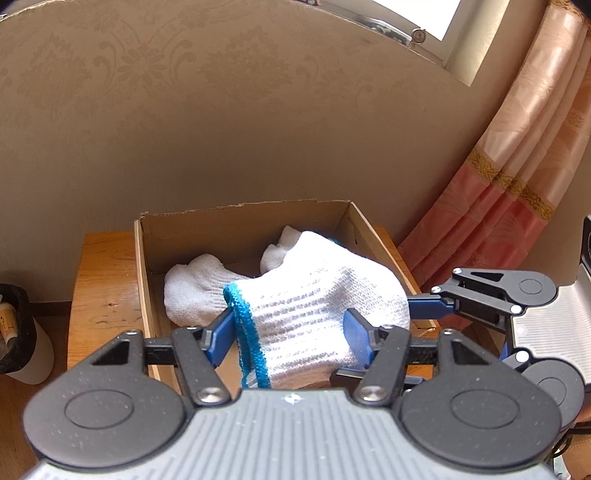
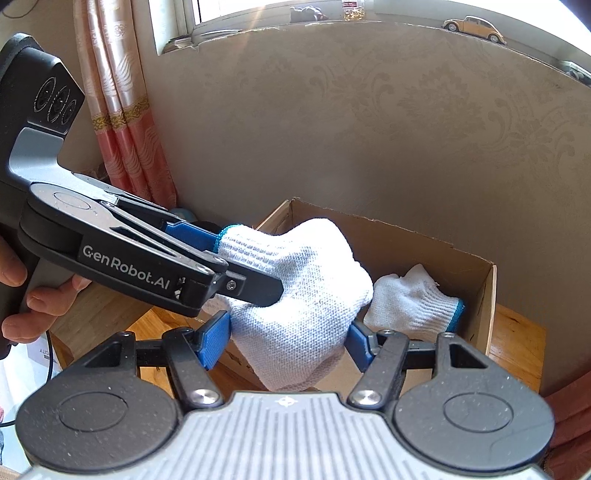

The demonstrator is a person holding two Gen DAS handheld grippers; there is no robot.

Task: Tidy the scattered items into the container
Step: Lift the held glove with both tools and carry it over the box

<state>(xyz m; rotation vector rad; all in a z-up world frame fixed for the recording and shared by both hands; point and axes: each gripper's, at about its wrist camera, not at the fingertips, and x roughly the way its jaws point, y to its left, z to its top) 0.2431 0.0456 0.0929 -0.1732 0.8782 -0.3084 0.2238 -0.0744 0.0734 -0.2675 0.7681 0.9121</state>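
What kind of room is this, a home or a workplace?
Most likely a room in a home. Pink patterned curtains hang beside a window, the wall is covered in damask wallpaper, and a yellow toy car stands on the sill.

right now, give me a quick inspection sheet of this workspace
surface: wooden table, bare wood beside the box
job's things: white knit glove with blue cuff held above the open cardboard box; another white glove already lies inside
clutter: a bin with a black liner on the floor left of the table
grippers: left gripper and right gripper both clamp the same held glove, from different sides
cables: a thin dark cable at the lower left edge of the right wrist view
surroundings: patterned beige wall, pink curtain, window ledge with a toy car
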